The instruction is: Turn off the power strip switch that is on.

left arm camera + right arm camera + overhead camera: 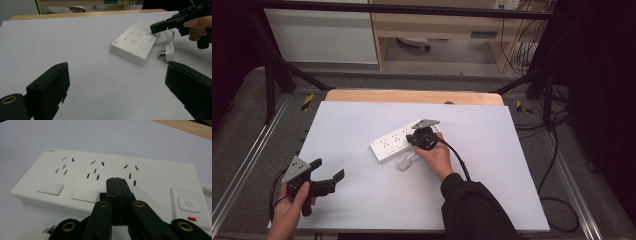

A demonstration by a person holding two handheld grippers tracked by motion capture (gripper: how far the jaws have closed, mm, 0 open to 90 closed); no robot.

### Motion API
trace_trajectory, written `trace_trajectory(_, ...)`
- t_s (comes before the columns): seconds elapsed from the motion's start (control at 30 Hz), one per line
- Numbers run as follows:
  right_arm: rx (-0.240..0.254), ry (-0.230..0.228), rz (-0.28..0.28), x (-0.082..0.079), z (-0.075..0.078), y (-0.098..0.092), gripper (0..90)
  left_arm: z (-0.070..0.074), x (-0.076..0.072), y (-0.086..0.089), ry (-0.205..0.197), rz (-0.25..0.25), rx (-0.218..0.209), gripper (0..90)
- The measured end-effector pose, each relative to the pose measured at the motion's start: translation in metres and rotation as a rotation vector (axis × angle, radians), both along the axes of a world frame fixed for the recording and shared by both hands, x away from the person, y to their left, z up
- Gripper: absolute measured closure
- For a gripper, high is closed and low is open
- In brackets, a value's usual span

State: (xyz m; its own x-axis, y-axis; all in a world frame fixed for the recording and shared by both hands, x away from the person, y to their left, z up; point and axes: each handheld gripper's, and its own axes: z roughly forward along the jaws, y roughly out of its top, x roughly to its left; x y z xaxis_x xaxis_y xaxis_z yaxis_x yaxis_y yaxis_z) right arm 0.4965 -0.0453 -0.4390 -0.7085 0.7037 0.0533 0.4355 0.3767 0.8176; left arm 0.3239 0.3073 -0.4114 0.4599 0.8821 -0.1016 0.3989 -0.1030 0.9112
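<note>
Left gripper (328, 181): held in the person's left hand (292, 210) at the near left corner of the table (492, 200), jaws spread wide with nothing between them, hovering just above the white surface and aimed toward the power strip; in the left gripper view its two black jaws frame a bare stretch of table.

Right hand (437, 156): reaches in from the near right, dark sleeve (472, 210) at the table's edge, grasping the right gripper's handle.

Plug (403, 163): small white plug lying flat on the table just beside the strip's near edge, next to the right hand; a short white cable runs from it.

Right gripper (117, 180): jaws pressed fully together, gripping nothing; the joined tips sit over the top face of the strip, beside the third group of sockets. Contact cannot be told.

Power strip (394, 144): white, lying flat and slantwise at the table's centre, sockets up, three socket groups, two blank rectangular pads and a power button (189, 204) with a red mark at one end.

Far edge: a strip of bare wood (412, 96) behind the white surface.
</note>
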Motion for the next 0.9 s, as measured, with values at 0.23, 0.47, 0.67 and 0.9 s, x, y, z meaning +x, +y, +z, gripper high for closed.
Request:
trace_trajectory(0.23, 0.009, -0.001, -0.003, -0.0008, -0.001, -0.0004, 90.0, 0.0, 0.0, 0.0, 0.0, 0.0, 0.0, 5.5)
trace_trajectory(0.47, 0.01, -0.006, -0.006, -0.0015, -0.0019, -0.0001, 90.0, 0.0, -0.0001, 0.0001, 0.0, -0.001, 0.0, 5.5)
trace_trajectory(0.67, 0.012, -0.01, 0.008, -0.0031, -0.0047, 0.0033, 90.0, 0.0002, -0.0002, 0.0003, 0.0, -0.001, 0.0, 5.5)
trace_trajectory(0.9, 0.009, -0.007, 0.004, -0.0018, -0.0043, 0.007, 90.0, 0.0003, -0.0002, 0.0008, -0.003, -0.001, -0.002, 5.5)
